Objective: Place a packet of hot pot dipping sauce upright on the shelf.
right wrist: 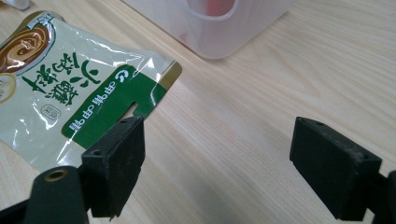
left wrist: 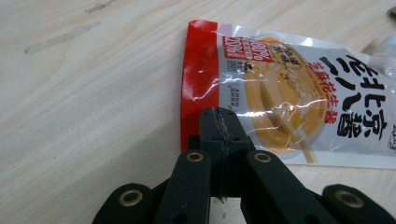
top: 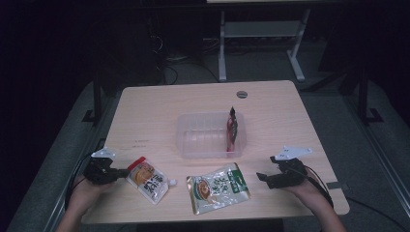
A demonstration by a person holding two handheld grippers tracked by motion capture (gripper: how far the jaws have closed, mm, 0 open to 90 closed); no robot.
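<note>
**Left jaws clamped on the red-edged pouch, right jaws spread above bare wood**

Left gripper (left wrist: pixel 218 114) clenched, jaws pressed together over the red bottom edge of the sauce pouch (left wrist: pixel 299 93); whether that edge is actually pinched between the pads cannot be told. Seen from the high view as a left gripper (top: pixel 118 172) at the table's near left corner, touching the red end of the sauce pouch (top: pixel 147 180), which lies flat and slanted, white spout cap pointing away towards the table's middle. Close-up from the left gripper view: glossy film, orange noodle print, large dark characters, none of it legible from above.

Right gripper (right wrist: pixel 217 154) released, jaws wide apart over bare table (right wrist: pixel 261 93), gripping nothing. Just beside its left jaw, the green-banded corner of the green pouch (right wrist: pixel 70 88), with a hang slot cut into the band. From above, right gripper (top: pixel 265 178) near the right edge, apart from the green pouch (top: pixel 217 187) lying flat at centre front.

Behind both pouches, a clear plastic tub (top: pixel 193 140) mid-table, holding a red packet (top: pixel 231 128) stood on edge against its right wall. Tub corner (right wrist: pixel 224 32) also visible past the right jaws, contents blurred to a red smear
</note>
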